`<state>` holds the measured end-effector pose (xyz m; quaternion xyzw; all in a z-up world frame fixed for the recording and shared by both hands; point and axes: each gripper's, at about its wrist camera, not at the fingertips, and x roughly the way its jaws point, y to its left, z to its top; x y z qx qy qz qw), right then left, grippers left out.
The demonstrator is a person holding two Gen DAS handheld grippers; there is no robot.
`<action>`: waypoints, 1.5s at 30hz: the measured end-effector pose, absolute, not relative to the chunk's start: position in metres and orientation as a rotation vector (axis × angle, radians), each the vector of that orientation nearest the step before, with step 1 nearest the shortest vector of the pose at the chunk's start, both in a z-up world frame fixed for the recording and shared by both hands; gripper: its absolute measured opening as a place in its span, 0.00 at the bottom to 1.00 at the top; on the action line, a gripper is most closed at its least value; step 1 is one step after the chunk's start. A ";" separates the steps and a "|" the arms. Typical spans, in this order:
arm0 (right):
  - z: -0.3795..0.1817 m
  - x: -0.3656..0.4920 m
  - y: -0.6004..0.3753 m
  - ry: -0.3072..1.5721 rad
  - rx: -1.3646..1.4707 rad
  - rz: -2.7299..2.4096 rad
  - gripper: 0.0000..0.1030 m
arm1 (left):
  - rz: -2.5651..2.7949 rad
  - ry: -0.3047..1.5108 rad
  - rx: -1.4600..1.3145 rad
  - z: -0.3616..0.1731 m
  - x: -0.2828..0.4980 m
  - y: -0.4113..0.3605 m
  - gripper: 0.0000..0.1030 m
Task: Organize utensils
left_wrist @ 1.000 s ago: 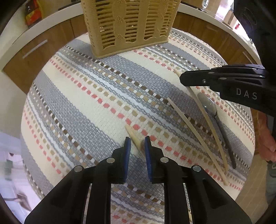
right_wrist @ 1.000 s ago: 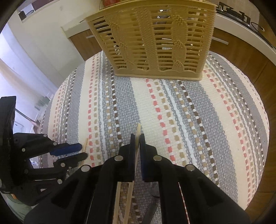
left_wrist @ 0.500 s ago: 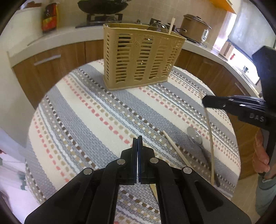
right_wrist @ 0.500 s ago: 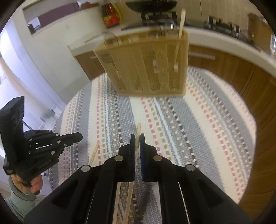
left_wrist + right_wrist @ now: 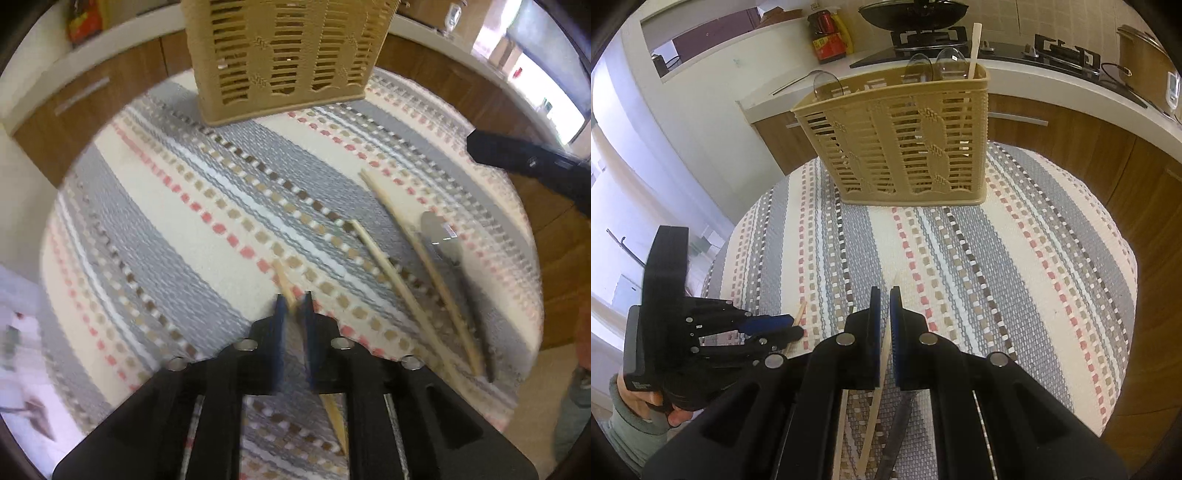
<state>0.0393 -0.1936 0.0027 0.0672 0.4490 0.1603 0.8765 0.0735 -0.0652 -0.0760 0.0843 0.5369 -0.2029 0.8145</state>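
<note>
A tan slatted utensil basket (image 5: 905, 147) stands at the far side of the striped cloth, also in the left wrist view (image 5: 284, 55). It holds several spoons and one chopstick (image 5: 973, 51). My left gripper (image 5: 293, 306) is low over the cloth with its jaws narrowly apart around a wooden chopstick (image 5: 284, 280); it also shows in the right wrist view (image 5: 790, 326). My right gripper (image 5: 885, 295) is shut on another chopstick (image 5: 882, 354) and holds it above the cloth. Two chopsticks (image 5: 391, 273) and a metal spoon (image 5: 441, 236) lie on the cloth to the right.
The striped cloth (image 5: 1015, 280) covers a round table. Wooden cabinets and a white counter (image 5: 1071, 88) curve behind it, with a stove, a pan and a pot on top. The right gripper's tip (image 5: 517, 158) shows at the right in the left wrist view.
My left gripper was raised and shut; it has dropped back to the cloth around a chopstick. My right gripper has lifted slightly with its chopstick.
</note>
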 end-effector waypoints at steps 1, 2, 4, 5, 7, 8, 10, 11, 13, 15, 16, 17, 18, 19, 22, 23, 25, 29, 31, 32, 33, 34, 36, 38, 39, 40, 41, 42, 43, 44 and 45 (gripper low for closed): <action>0.002 0.041 -0.194 0.940 0.142 0.335 0.03 | -0.439 1.139 0.175 -0.077 0.076 -0.067 0.03; 0.000 0.044 -0.194 0.950 0.144 0.338 0.03 | -0.441 1.132 0.167 -0.076 0.076 -0.066 0.03; -0.008 0.051 -0.195 0.986 0.160 0.340 0.05 | -0.450 1.111 0.108 -0.076 0.080 -0.058 0.03; -0.012 0.055 -0.195 1.010 0.169 0.346 0.07 | -0.454 1.112 0.091 -0.076 0.081 -0.051 0.03; -0.022 0.067 -0.193 1.066 0.187 0.358 0.10 | -0.471 1.117 0.050 -0.076 0.085 -0.042 0.03; -0.029 0.075 -0.190 1.099 0.185 0.354 0.10 | -0.479 1.113 0.040 -0.076 0.085 -0.040 0.03; -0.039 0.084 -0.184 1.150 0.181 0.364 0.10 | -0.482 1.102 0.027 -0.072 0.086 -0.033 0.03; -0.044 0.089 -0.179 1.178 0.175 0.366 0.10 | -0.484 1.097 0.022 -0.072 0.087 -0.030 0.03; -0.049 0.094 -0.171 1.200 0.153 0.360 0.17 | -0.490 1.088 0.006 -0.069 0.088 -0.023 0.03; -0.048 0.095 -0.166 1.192 0.134 0.345 0.29 | -0.488 1.082 -0.002 -0.065 0.088 -0.017 0.03; -0.045 0.095 -0.164 1.182 0.126 0.340 0.40 | -0.489 1.078 -0.005 -0.063 0.084 -0.014 0.03; -0.043 0.094 -0.163 1.169 0.118 0.334 0.45 | -0.490 1.074 -0.006 -0.061 0.083 -0.012 0.03; -0.040 0.092 -0.162 1.155 0.102 0.321 0.45 | -0.491 1.069 -0.009 -0.060 0.083 -0.009 0.03; -0.040 0.092 -0.160 1.161 0.081 0.310 0.45 | -0.492 1.066 -0.012 -0.059 0.083 -0.006 0.03; -0.048 0.095 -0.154 1.209 0.066 0.306 0.28 | -0.499 1.056 -0.030 -0.057 0.082 -0.004 0.03; -0.053 0.097 -0.152 1.229 0.056 0.284 0.27 | -0.502 1.053 -0.035 -0.057 0.083 -0.004 0.03; -0.058 0.097 -0.149 1.232 0.026 0.258 0.20 | -0.507 1.045 -0.040 -0.054 0.081 -0.002 0.03; -0.060 0.099 -0.140 1.235 -0.020 0.250 0.04 | -0.515 1.026 -0.048 -0.053 0.084 -0.004 0.03; -0.057 0.098 -0.140 1.225 0.002 0.279 0.04 | -0.516 1.006 -0.063 -0.049 0.086 -0.004 0.03; -0.050 0.094 -0.140 1.198 0.006 0.291 0.04 | -0.511 0.989 -0.078 -0.044 0.086 -0.001 0.03; -0.044 0.092 -0.142 1.178 0.009 0.296 0.04 | -0.507 0.976 -0.087 -0.040 0.085 0.001 0.03; -0.033 0.086 -0.144 1.147 0.016 0.302 0.04 | -0.507 0.952 -0.101 -0.034 0.083 0.005 0.03; -0.016 0.073 -0.147 1.092 0.044 0.342 0.04 | -0.515 0.901 -0.122 -0.020 0.078 0.010 0.03; 0.004 0.055 -0.150 1.017 0.034 0.348 0.04 | -0.505 0.835 -0.131 0.000 0.070 0.015 0.03; 0.012 0.049 -0.150 0.985 0.024 0.341 0.04 | -0.503 0.804 -0.135 0.009 0.067 0.017 0.03; 0.022 0.039 -0.151 0.933 0.015 0.333 0.04 | -0.504 0.768 -0.142 0.019 0.063 0.019 0.03; 0.032 0.030 -0.153 0.887 0.011 0.325 0.04 | -0.501 0.733 -0.148 0.032 0.059 0.022 0.02; 0.038 0.025 -0.154 0.861 0.008 0.322 0.04 | -0.496 0.708 -0.151 0.042 0.056 0.023 0.00; 0.045 0.019 -0.155 0.832 0.009 0.314 0.04 | -0.496 0.687 -0.157 0.050 0.053 0.025 0.00; 0.053 0.014 -0.155 0.795 0.014 0.306 0.04 | -0.495 0.651 -0.163 0.062 0.050 0.026 0.00; 0.059 0.012 -0.157 0.769 0.018 0.305 0.04 | -0.493 0.631 -0.166 0.069 0.049 0.027 0.00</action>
